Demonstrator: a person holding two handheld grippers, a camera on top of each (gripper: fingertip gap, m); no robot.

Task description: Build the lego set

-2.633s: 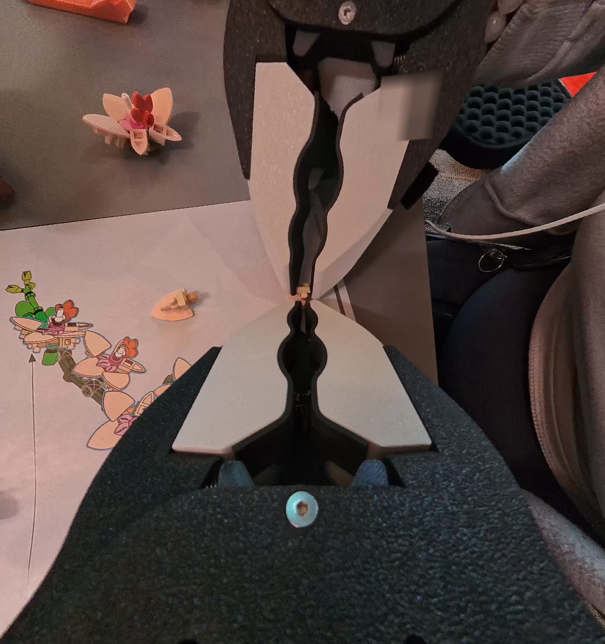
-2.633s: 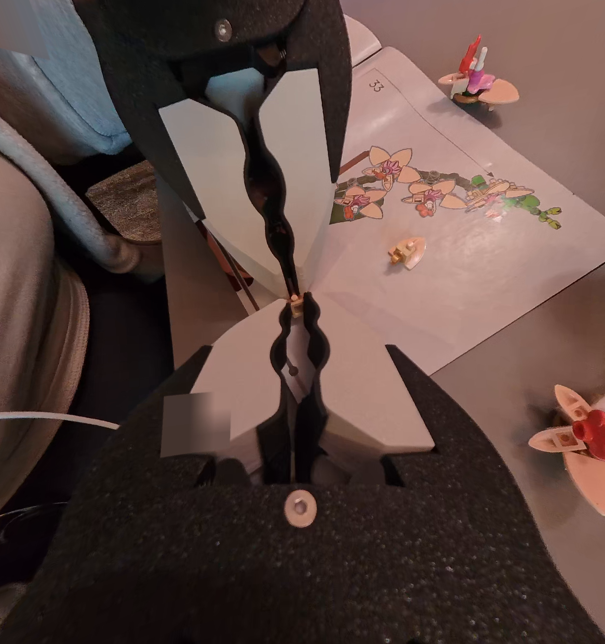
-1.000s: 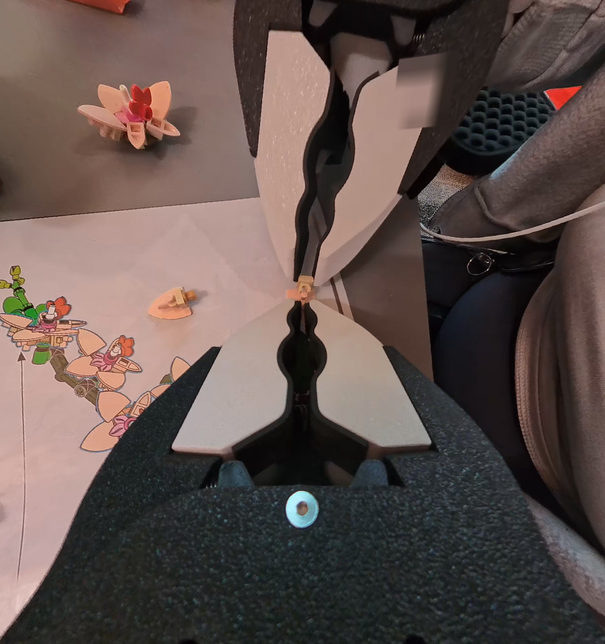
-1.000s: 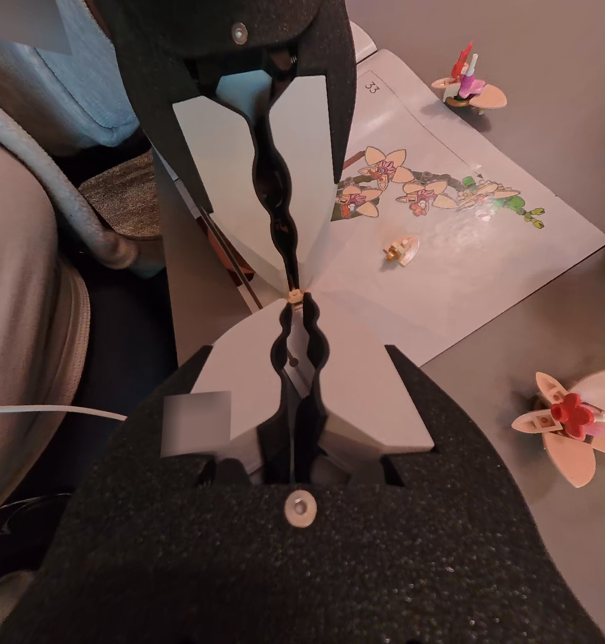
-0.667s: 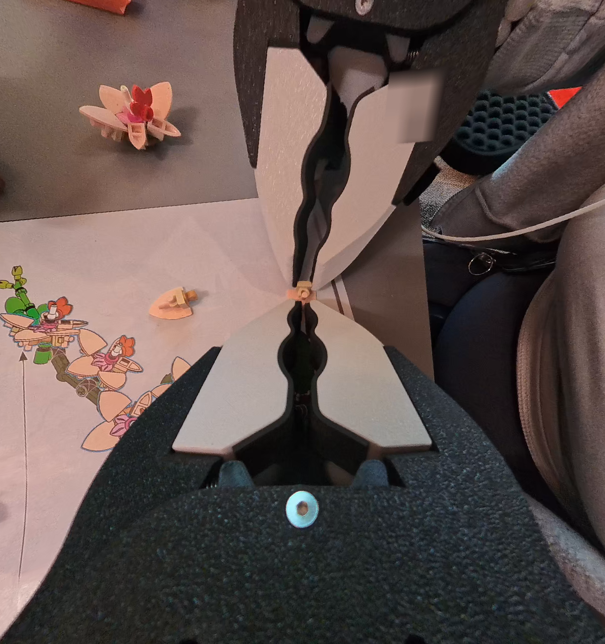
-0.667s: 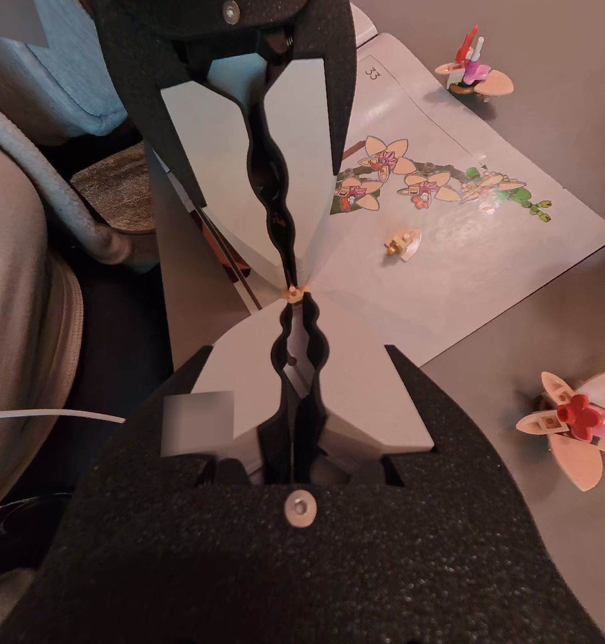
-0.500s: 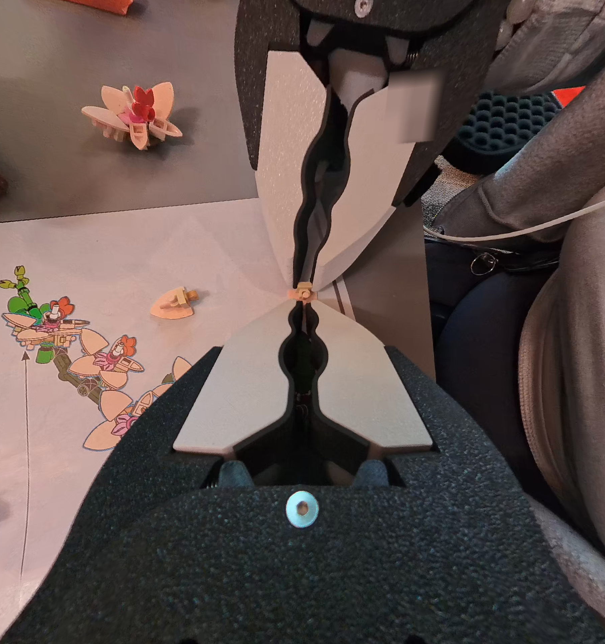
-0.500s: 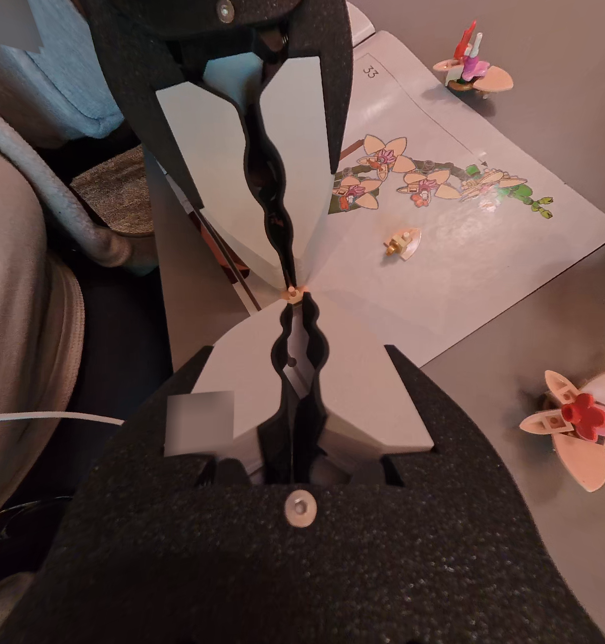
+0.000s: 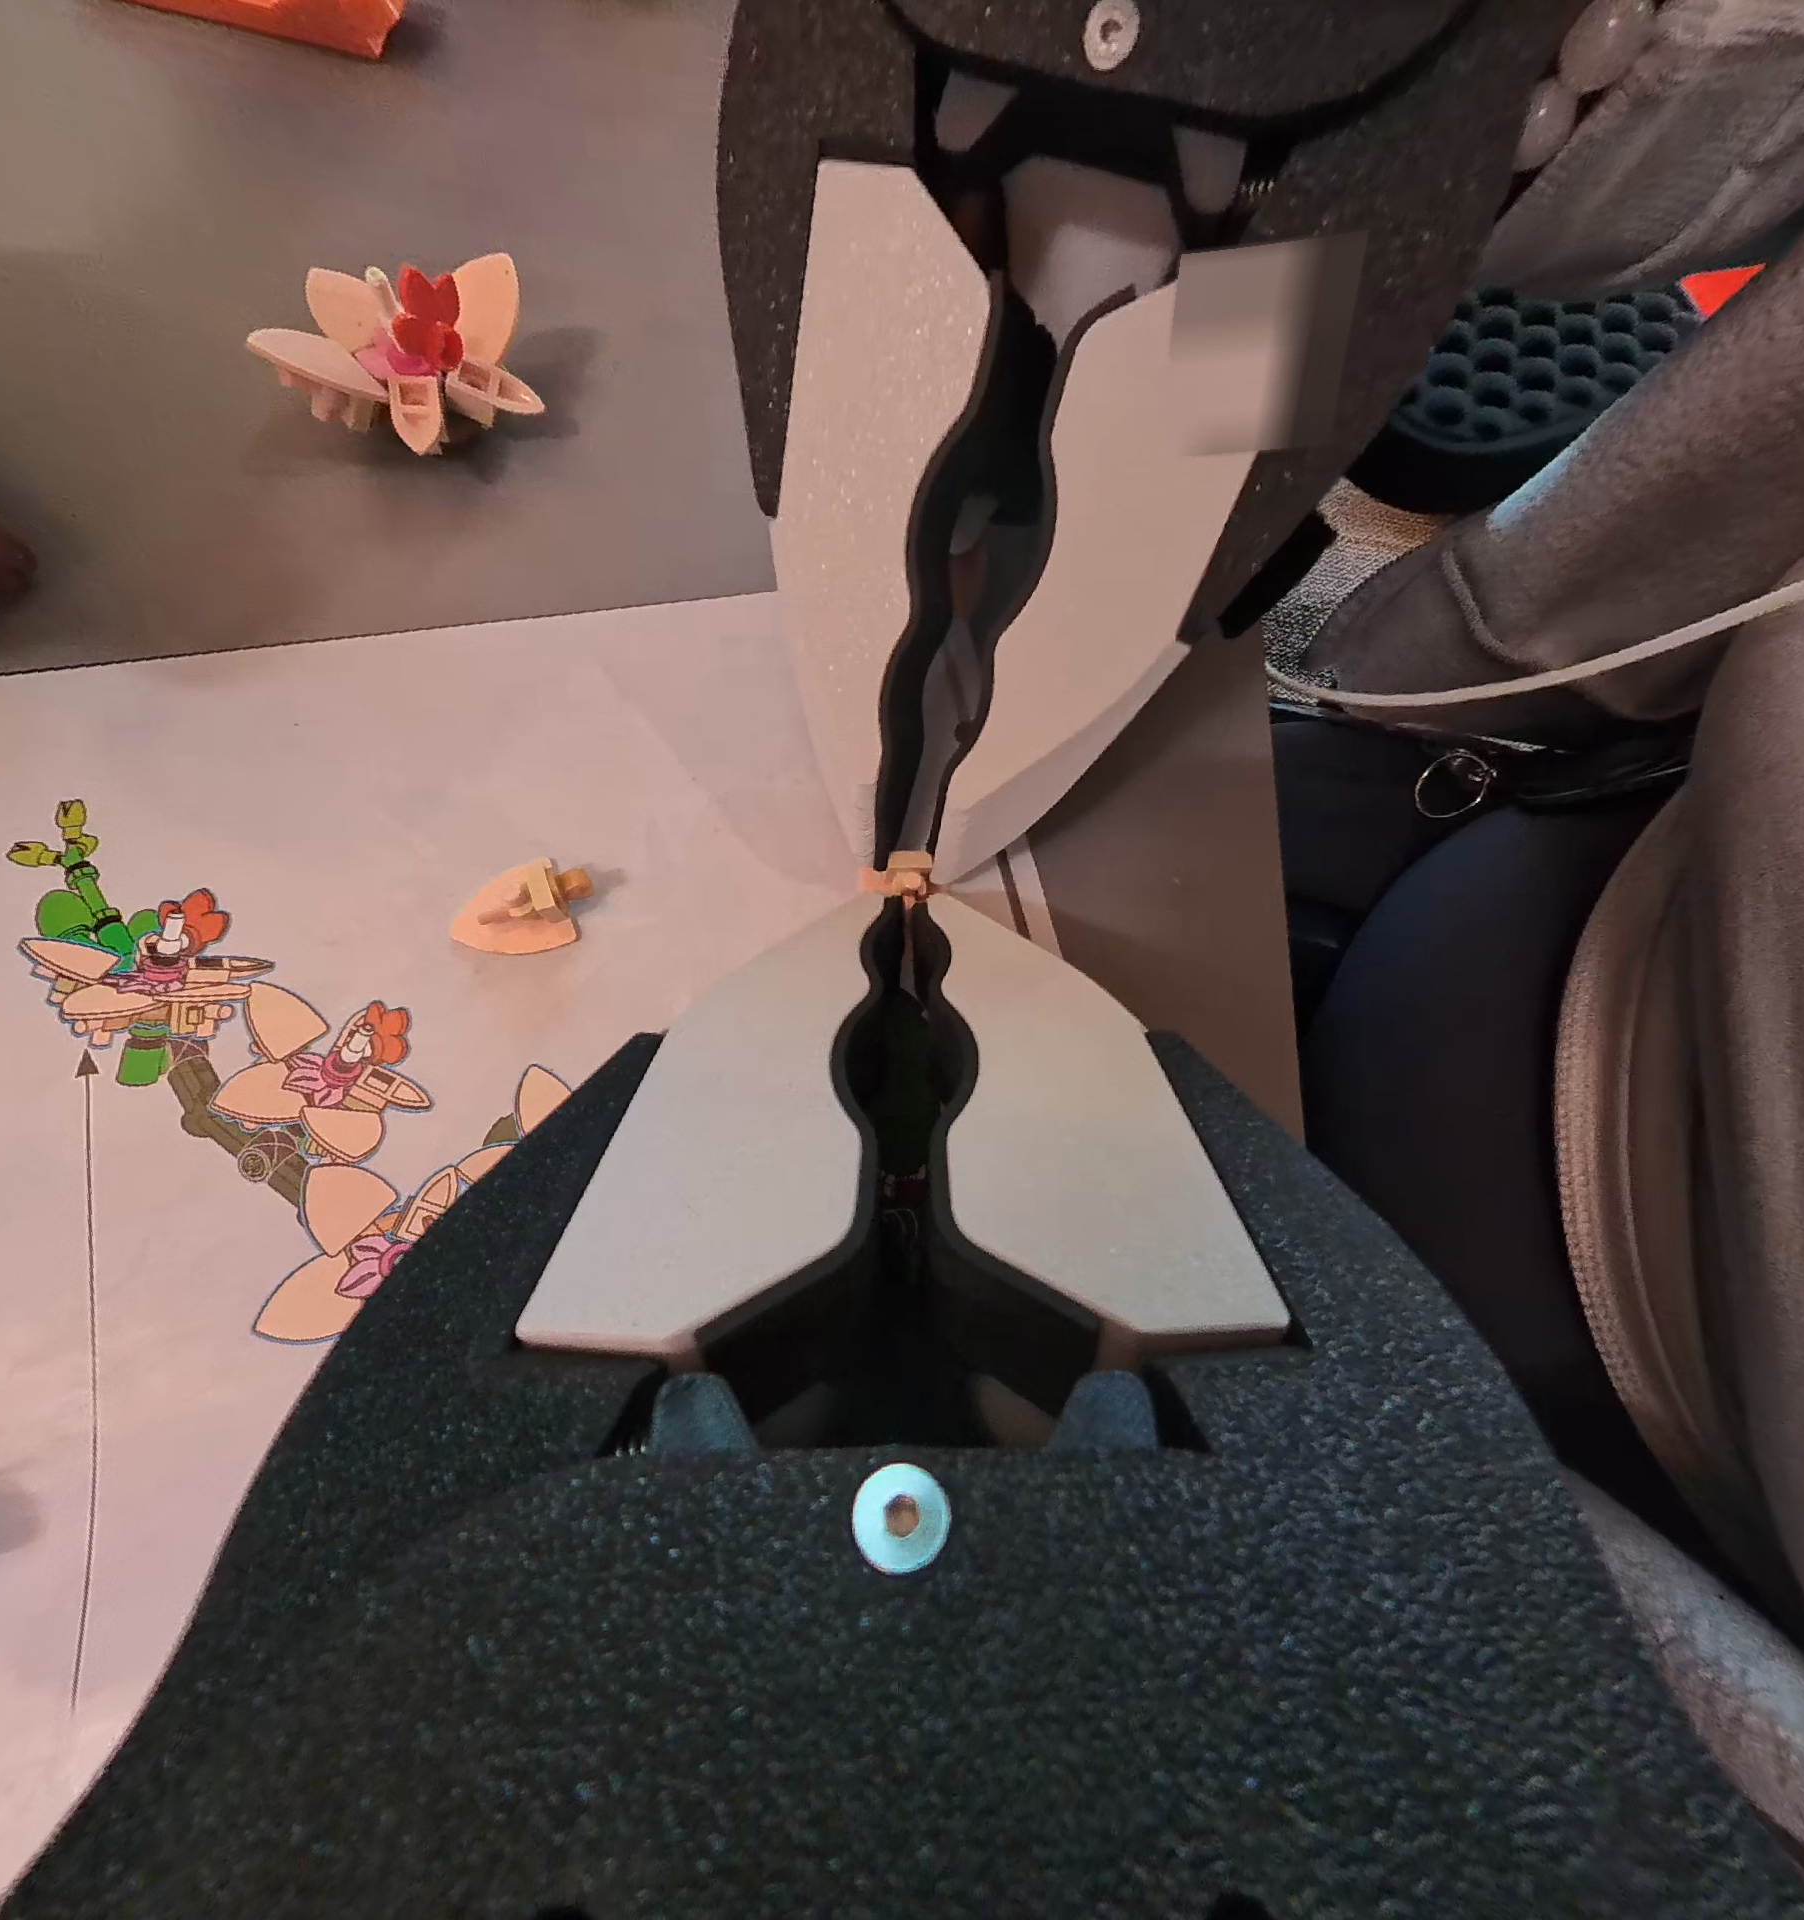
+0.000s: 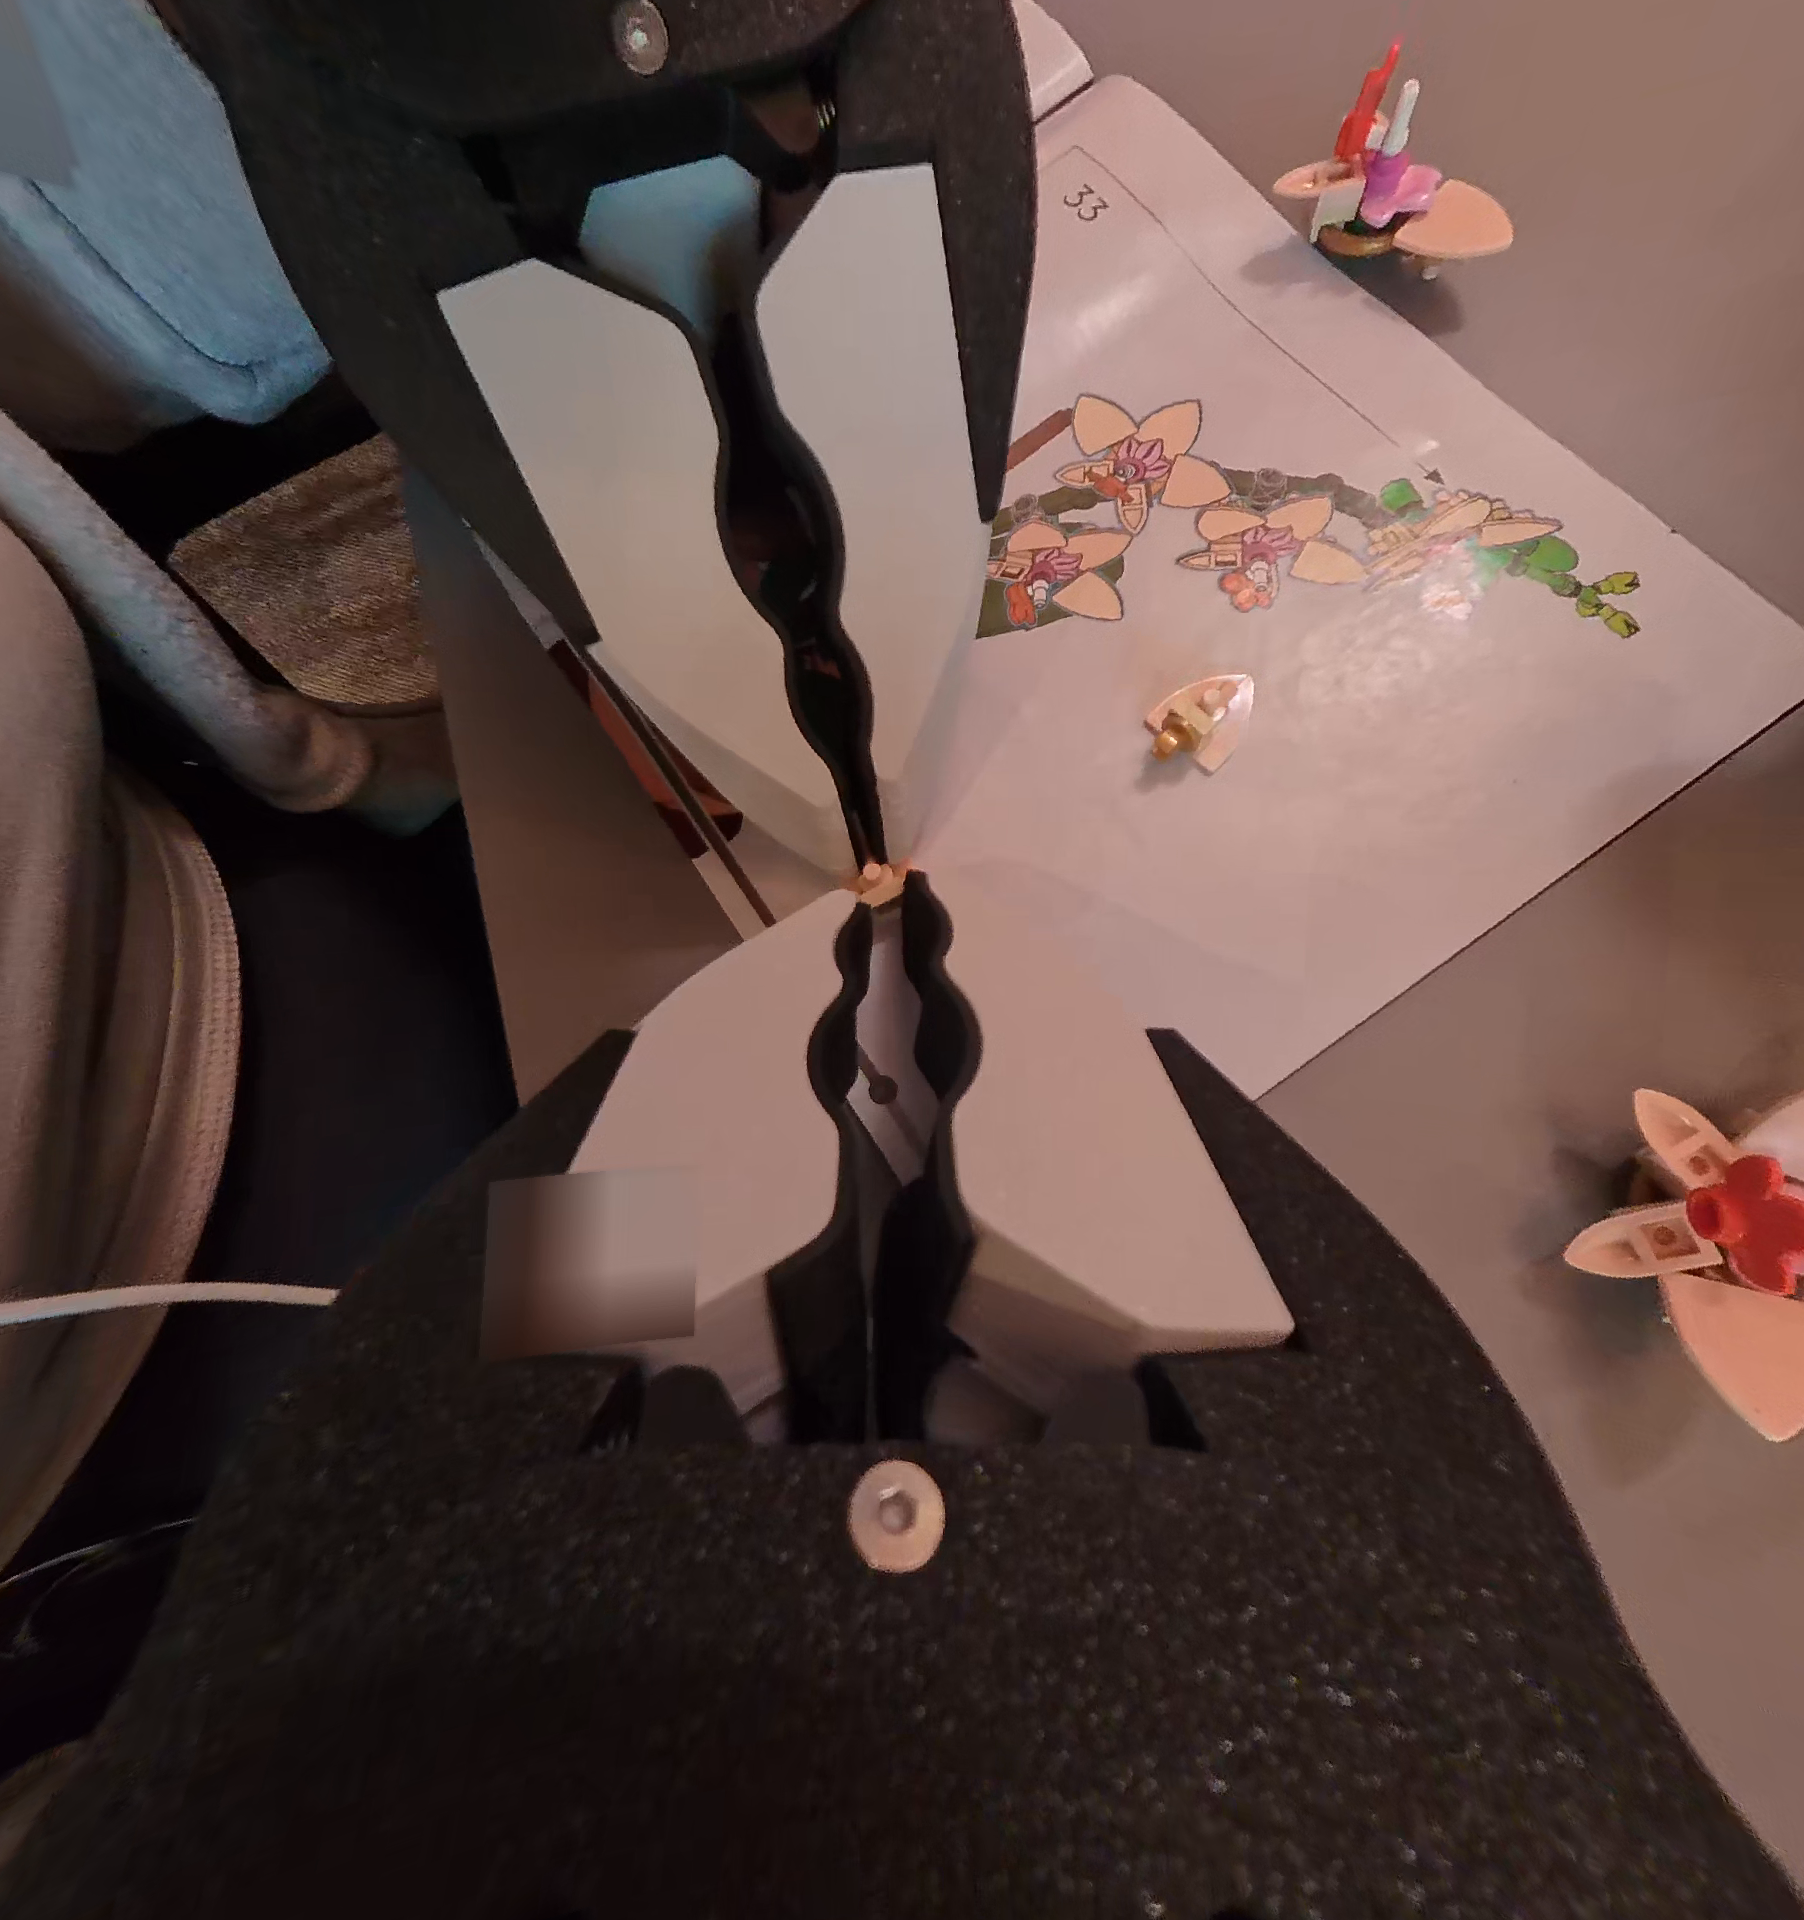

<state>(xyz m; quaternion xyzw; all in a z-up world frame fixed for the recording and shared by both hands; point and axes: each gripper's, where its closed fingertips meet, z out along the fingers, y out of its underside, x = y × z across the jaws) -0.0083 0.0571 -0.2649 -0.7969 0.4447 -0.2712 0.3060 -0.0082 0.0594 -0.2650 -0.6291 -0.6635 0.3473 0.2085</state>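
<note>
A tiny tan lego piece [image 9: 900,879] sits at frame centre in both wrist views, pinched between two sets of fingertips that meet nose to nose above the open instruction booklet [image 9: 378,748].

The left gripper [image 9: 903,906] is closed down to a narrow slit on the piece from 6 o'clock. The right gripper [image 10: 882,902] is likewise clamped on the piece; in the left wrist view it comes in from 12 o'clock. Which part of the piece each one holds is too small to tell.

At 9 o'clock from the piece in the left wrist view, a loose petal element [image 9: 520,914] lies on the booklet page, well apart. At 10–11 o'clock, a finished flower with a red centre [image 9: 399,348] rests on the grey table [image 9: 150,260].

In the right wrist view a second, partly built flower [image 10: 1391,203] stands at 1 o'clock, just beyond the booklet's corner.
</note>
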